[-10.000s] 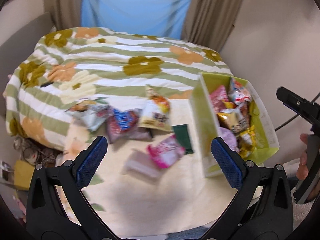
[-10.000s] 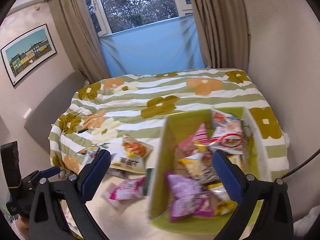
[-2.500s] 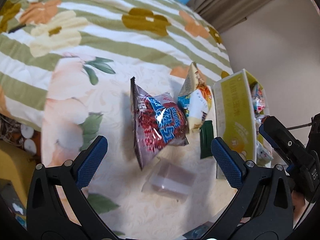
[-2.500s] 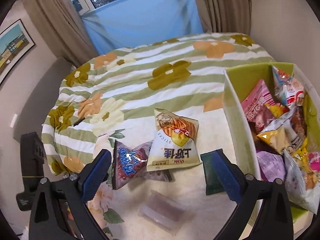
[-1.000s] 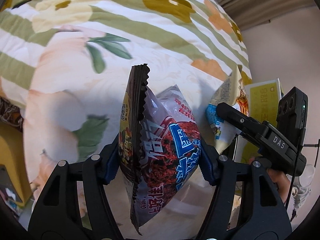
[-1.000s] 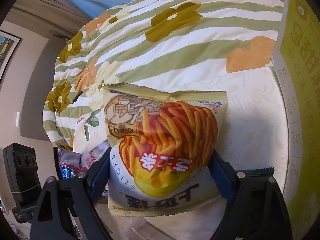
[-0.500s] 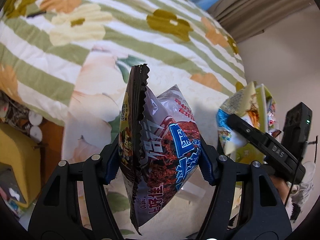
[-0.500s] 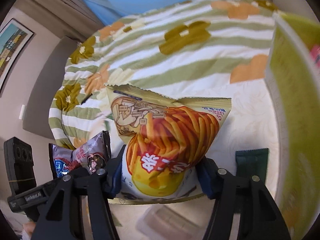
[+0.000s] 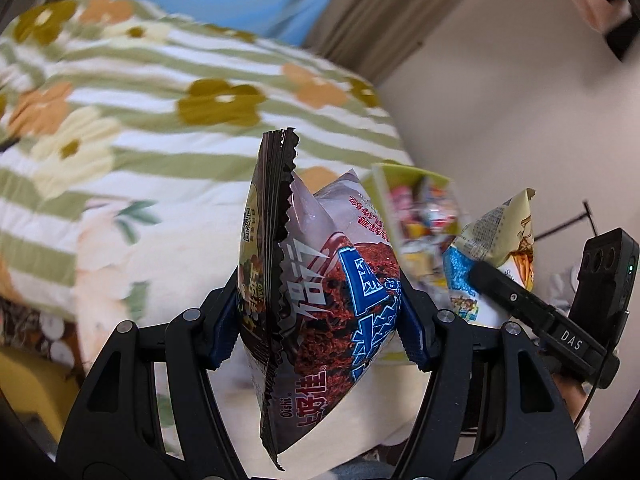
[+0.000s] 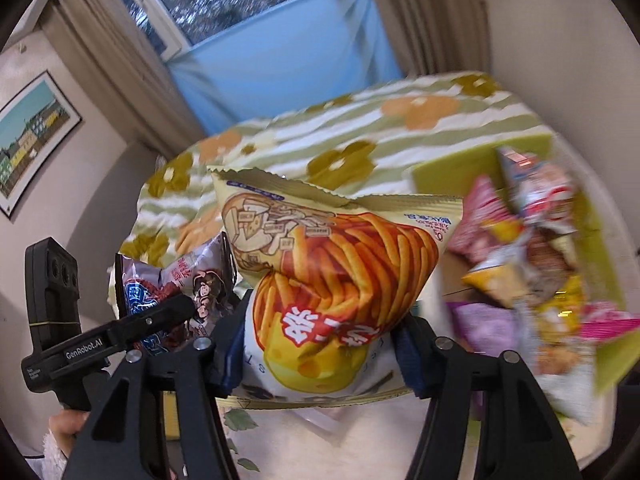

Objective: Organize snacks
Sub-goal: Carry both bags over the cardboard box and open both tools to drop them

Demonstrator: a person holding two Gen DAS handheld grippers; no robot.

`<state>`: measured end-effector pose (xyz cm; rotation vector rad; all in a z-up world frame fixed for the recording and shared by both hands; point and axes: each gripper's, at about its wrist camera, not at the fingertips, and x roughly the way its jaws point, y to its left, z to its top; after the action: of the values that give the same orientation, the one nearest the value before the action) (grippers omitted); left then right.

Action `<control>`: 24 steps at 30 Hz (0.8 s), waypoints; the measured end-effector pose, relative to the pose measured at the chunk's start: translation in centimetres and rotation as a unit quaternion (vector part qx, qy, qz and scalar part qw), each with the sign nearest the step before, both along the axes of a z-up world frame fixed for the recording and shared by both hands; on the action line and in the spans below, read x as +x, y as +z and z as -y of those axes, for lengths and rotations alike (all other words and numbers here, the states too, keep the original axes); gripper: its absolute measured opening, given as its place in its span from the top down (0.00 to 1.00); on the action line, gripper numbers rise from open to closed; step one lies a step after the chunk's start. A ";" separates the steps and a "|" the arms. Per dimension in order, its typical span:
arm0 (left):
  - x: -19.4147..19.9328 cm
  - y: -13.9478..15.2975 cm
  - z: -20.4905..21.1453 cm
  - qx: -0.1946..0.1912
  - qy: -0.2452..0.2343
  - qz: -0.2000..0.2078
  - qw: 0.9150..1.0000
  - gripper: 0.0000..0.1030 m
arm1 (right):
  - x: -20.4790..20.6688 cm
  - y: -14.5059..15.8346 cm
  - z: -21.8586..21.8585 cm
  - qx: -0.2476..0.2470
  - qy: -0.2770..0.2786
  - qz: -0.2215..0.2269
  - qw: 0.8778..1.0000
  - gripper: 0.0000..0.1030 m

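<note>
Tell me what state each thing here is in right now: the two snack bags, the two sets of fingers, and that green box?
Left gripper: shut on the dark bag.
Dark bag: held on edge, lifted off the bed.
Right gripper: shut on the cheese-stick bag.
Cheese-stick bag: held upright, lifted, sealed.
Green box: open-topped, crowded with snack packets.

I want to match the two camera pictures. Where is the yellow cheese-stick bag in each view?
Left wrist view: the yellow cheese-stick bag is at the right edge, right of the green box.
Right wrist view: the bag fills the centre, held in the right gripper.
Shared landmark: the green box.
</note>
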<state>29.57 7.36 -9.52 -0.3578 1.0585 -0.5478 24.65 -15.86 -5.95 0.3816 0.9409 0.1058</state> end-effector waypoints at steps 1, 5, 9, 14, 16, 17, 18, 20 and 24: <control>-0.1 0.6 1.3 -0.004 -0.005 0.005 1.000 0.39 | -0.5 0.6 0.9 -0.002 -0.007 0.006 1.000 0.44; -0.4 1.9 6.6 -0.019 -0.015 0.015 1.000 0.39 | -2.1 1.8 5.3 -0.024 -0.023 0.013 0.999 0.44; 0.4 2.2 12.1 -0.028 -0.011 0.015 0.999 0.39 | -2.2 1.9 9.7 -0.034 -0.024 0.010 0.999 0.44; 2.2 1.4 18.9 -0.025 -0.004 0.009 1.000 0.39 | -1.8 1.5 15.7 -0.034 -0.017 0.006 0.999 0.44; 2.8 1.0 21.1 -0.029 0.005 0.008 1.000 0.39 | -1.4 1.2 17.4 -0.034 -0.013 0.004 0.999 0.44; 3.1 0.7 22.1 -0.029 0.008 0.004 1.000 0.39 | -1.1 0.9 18.6 -0.033 -0.009 0.002 0.999 0.44; 3.4 0.3 22.9 -0.031 0.011 0.000 0.999 0.38 | -0.8 0.6 19.4 -0.032 -0.007 -0.001 0.999 0.44; 4.1 -0.6 24.3 -0.036 0.031 -0.008 0.999 0.29 | -0.4 0.3 20.8 -0.030 -0.002 -0.006 1.000 0.44; 4.2 -2.1 25.0 -0.013 0.081 -0.021 0.996 0.01 | 0.5 -0.4 22.5 -0.028 0.015 -0.014 0.999 0.44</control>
<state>33.82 -17.66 -11.58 -0.4758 1.0525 -0.4102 25.12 -38.37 -6.39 0.3177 0.9756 0.1009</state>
